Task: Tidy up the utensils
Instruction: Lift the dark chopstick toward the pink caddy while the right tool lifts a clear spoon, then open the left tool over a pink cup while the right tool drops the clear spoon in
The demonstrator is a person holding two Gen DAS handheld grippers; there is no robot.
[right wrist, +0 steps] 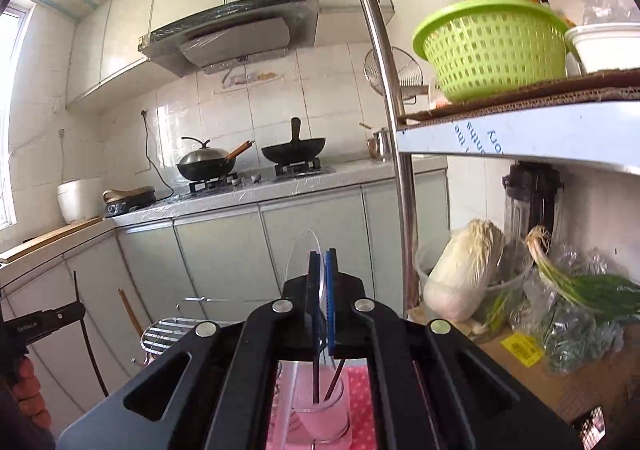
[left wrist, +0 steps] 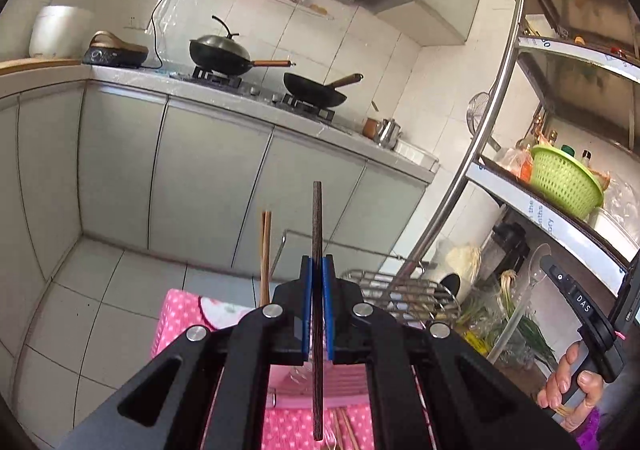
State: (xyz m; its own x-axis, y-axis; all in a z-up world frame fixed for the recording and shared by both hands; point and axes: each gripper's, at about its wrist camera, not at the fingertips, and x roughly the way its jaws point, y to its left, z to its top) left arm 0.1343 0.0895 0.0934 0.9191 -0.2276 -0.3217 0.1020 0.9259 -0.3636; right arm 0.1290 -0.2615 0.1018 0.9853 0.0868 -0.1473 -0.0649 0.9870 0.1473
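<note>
Gripping a dark chopstick (left wrist: pixel 317 250), the left gripper (left wrist: pixel 317 270) has its blue pads pressed tight against the stick, which stands upright and pokes out well above the fingertips, its lower end reaching down below the tool toward the pink dotted cloth (left wrist: pixel 180 314). Just left of that gripper, a pair of brown chopsticks (left wrist: pixel 265 258) rises upright, its base hidden behind the tool. Ahead and to its right sits a wire drying rack (left wrist: pixel 404 290). The right gripper (right wrist: pixel 321 290) is closed narrowly on a clear plastic spoon (right wrist: pixel 300 258), whose rounded bowl sticks up to the left of the fingertips. Directly beneath this tool stands a clear glass cup (right wrist: pixel 324 410) on the pink cloth, holding two dark chopsticks (right wrist: pixel 317 382) that lean inside it.
</note>
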